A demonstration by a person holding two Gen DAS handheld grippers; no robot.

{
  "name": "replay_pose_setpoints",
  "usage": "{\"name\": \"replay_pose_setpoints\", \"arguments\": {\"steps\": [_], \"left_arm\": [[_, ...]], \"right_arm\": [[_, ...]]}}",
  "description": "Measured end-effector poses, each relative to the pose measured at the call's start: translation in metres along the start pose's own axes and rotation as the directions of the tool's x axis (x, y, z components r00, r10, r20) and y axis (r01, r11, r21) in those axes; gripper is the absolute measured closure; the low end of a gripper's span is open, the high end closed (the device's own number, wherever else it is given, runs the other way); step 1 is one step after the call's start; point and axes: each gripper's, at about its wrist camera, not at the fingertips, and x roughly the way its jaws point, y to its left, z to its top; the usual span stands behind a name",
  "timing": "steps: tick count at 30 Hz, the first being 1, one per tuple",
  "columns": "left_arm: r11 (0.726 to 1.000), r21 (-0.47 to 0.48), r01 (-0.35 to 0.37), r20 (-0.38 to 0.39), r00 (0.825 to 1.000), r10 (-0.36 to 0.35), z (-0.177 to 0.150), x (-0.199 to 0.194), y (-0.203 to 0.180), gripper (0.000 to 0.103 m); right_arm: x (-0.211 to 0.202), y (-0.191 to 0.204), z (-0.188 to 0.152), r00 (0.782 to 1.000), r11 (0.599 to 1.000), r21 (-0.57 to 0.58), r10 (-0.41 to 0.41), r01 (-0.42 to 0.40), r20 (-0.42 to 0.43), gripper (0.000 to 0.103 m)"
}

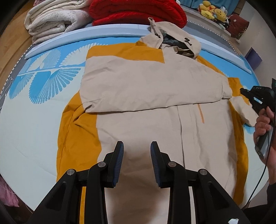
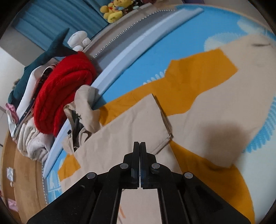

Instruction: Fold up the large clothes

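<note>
A beige and mustard hooded jacket (image 1: 146, 110) lies flat on a blue and white patterned mat (image 1: 43, 82). One sleeve (image 1: 155, 82) is folded across its chest, and the hood (image 1: 172, 39) lies at the far end. My left gripper (image 1: 137, 146) is open and empty above the jacket's lower body. My right gripper (image 1: 243, 91) hovers at the jacket's right edge, by the other sleeve (image 1: 245, 110). In the right wrist view the jacket (image 2: 138, 120) shows again, and the right gripper (image 2: 139, 144) is shut with nothing between its fingers, above the folded sleeve's cuff (image 2: 165, 131).
A red knit blanket (image 1: 138, 12) and a folded cream blanket (image 1: 55, 19) are stacked beyond the mat's far raised edge (image 1: 86, 32). Plush toys (image 1: 212, 10) sit at the back right. Wooden floor (image 1: 10, 56) lies to the left.
</note>
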Motion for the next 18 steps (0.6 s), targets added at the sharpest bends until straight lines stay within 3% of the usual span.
{"name": "replay_pose_setpoints", "arguments": {"steps": [2, 4, 6, 8, 11, 12, 13, 18], "left_arm": [[1.000, 0.008, 0.006, -0.003, 1.000, -0.006, -0.002, 0.000, -0.004, 0.075], [1.000, 0.021, -0.001, -0.008, 1.000, 0.001, -0.006, 0.001, -0.009, 0.075], [1.000, 0.030, -0.003, -0.018, 1.000, 0.004, -0.011, 0.004, -0.011, 0.075], [0.999, 0.039, -0.006, -0.025, 1.000, 0.007, -0.014, 0.006, -0.012, 0.075], [0.999, 0.049, -0.018, -0.031, 0.999, 0.019, -0.015, 0.009, -0.010, 0.075], [0.999, 0.047, -0.021, -0.033, 0.999, 0.022, -0.014, 0.010, -0.008, 0.075], [0.999, 0.043, -0.022, -0.033, 0.999, 0.023, -0.013, 0.010, -0.008, 0.075], [1.000, 0.026, -0.012, -0.023, 1.000, 0.013, -0.005, 0.007, -0.007, 0.075]], "right_arm": [[0.009, -0.005, -0.002, 0.999, 1.000, -0.005, 0.020, -0.021, -0.036, 0.093], [0.036, -0.017, -0.004, 0.990, 0.999, 0.026, 0.034, -0.031, -0.140, 0.057], [0.062, -0.036, -0.009, 0.980, 0.995, 0.092, 0.058, -0.041, -0.191, 0.052], [0.077, -0.048, -0.011, 0.980, 0.994, 0.108, 0.044, -0.023, -0.196, 0.052], [0.083, -0.046, -0.005, 0.983, 0.993, 0.099, 0.082, -0.066, -0.167, 0.053], [0.084, -0.042, -0.002, 0.981, 0.994, 0.082, 0.092, -0.079, -0.170, 0.067], [0.085, -0.038, -0.001, 0.978, 0.992, 0.073, 0.113, -0.102, -0.173, 0.094], [0.036, -0.018, 0.005, 0.994, 0.995, 0.057, 0.089, -0.086, -0.059, 0.097]]}}
